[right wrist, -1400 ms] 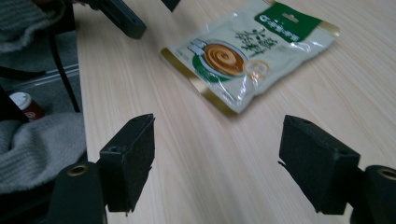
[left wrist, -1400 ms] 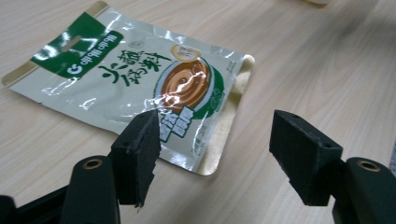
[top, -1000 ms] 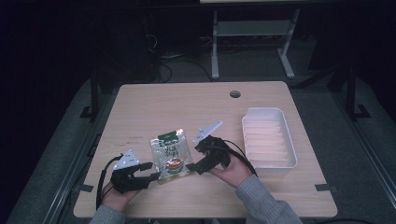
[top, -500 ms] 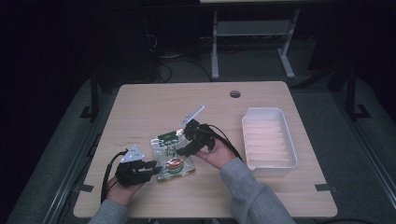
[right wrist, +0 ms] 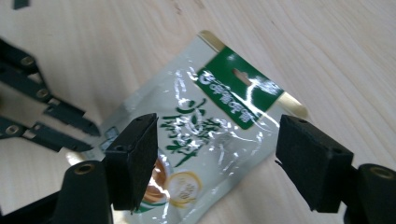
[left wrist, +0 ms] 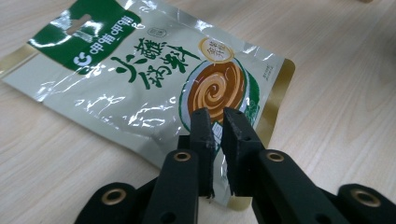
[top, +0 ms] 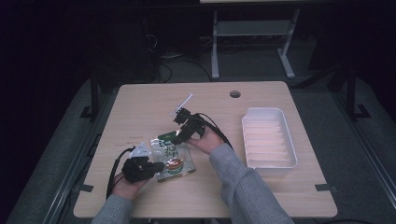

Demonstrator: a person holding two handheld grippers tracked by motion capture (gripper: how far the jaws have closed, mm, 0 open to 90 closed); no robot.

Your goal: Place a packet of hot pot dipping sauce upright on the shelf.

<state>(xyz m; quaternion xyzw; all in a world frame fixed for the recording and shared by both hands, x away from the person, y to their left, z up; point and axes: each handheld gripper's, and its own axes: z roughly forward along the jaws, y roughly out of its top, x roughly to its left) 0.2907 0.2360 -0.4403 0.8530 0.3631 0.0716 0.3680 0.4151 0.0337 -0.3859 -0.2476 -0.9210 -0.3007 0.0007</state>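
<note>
Wooden table (top: 140, 107) in a dark room, sauce pouch (top: 172, 157) flat near the front middle, white tray (top: 268, 137) well apart at the right.

From my seat: left gripper (top: 156, 166) is low at the pouch's bottom edge, jaws nearly together with a thin slit between them, and in the left gripper view (left wrist: 215, 126) they pinch the pouch (left wrist: 140, 79) at its gold-trimmed bottom edge (just under the brown swirl print). Right gripper (top: 180, 136) hangs over the pouch's top end with jaws spread wide, gripping nothing; in the right gripper view (right wrist: 217, 158) the pouch (right wrist: 205, 135) lies between the two open pads, green header toward the upper right, and the left gripper's jaws (right wrist: 70, 126) show at the left edge.
</note>
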